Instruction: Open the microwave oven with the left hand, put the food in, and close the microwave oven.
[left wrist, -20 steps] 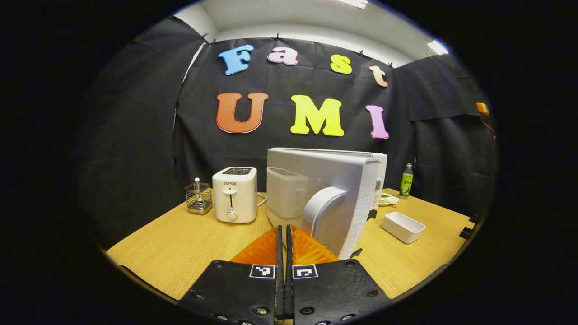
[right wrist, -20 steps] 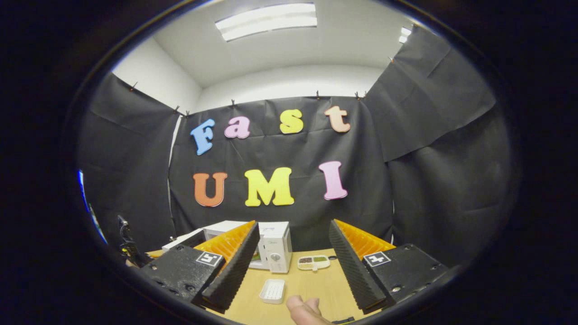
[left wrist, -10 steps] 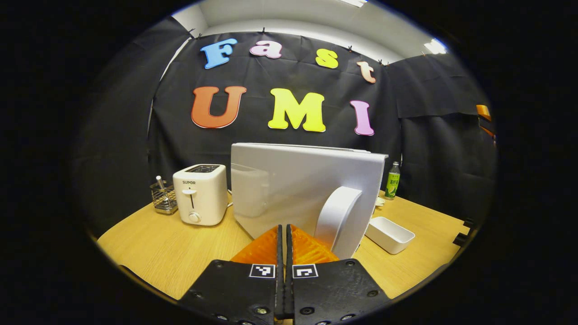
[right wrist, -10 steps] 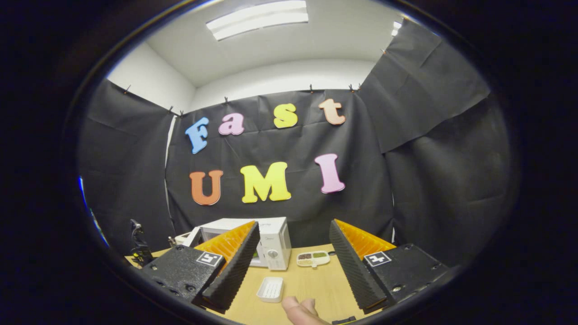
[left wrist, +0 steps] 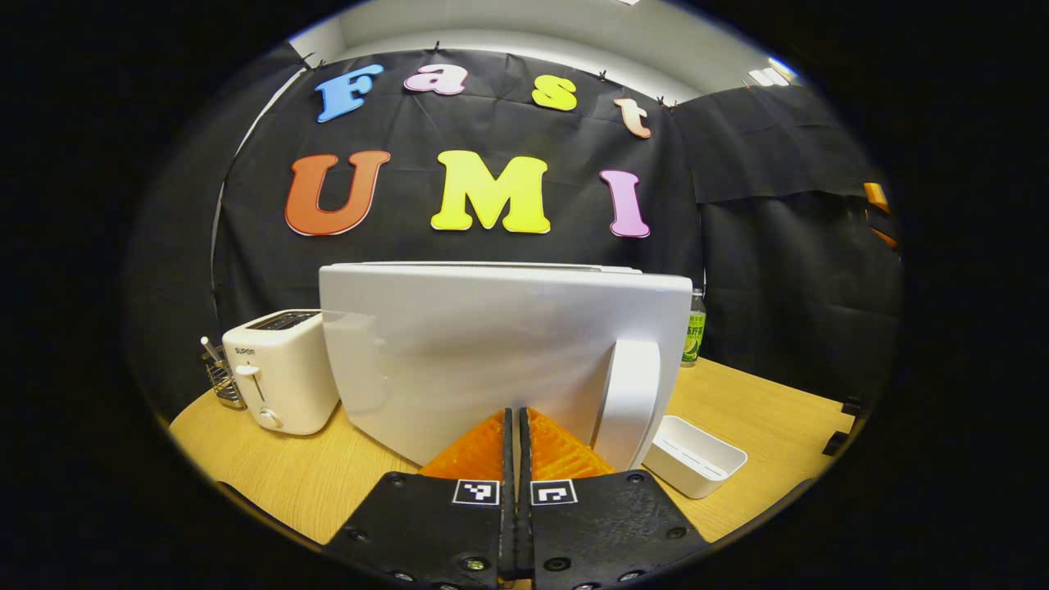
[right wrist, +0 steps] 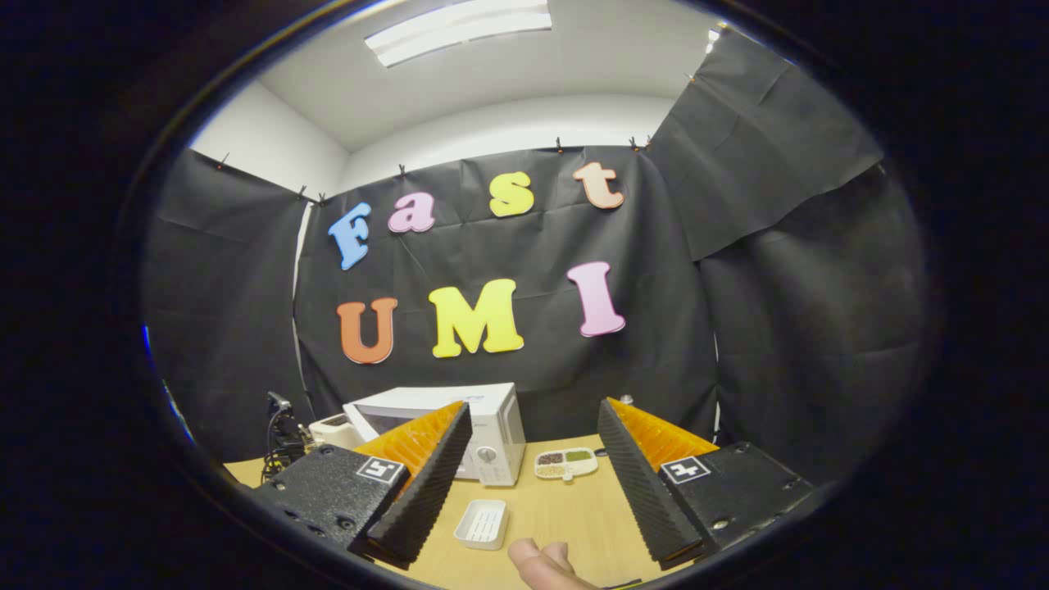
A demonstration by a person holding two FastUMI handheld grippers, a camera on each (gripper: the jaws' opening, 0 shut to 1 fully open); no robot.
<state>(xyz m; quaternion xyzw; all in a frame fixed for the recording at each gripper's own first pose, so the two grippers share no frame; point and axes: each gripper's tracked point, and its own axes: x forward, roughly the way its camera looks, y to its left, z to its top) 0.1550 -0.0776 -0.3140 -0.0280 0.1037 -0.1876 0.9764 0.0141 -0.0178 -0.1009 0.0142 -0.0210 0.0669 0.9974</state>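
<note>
- While the left gripper (left wrist: 517, 426) has its fingers pressed together with nothing between them, it sits right up against the microwave door (left wrist: 492, 344), just beside the handle (left wrist: 629, 401), so I'd guess it's nudging the door closed.
- Door looks almost flush from the right gripper view, microwave (right wrist: 459, 426) at the back of the table (right wrist: 565, 516).
- Right gripper (right wrist: 529, 475) hangs wide open and empty, well apart from everything.
- Food's whereabouts: can't tell, maybe inside. A white tray (right wrist: 482, 523) and a snack dish (right wrist: 565, 463) sit outside.
- Toaster (left wrist: 279, 381) stands off to the side.
</note>
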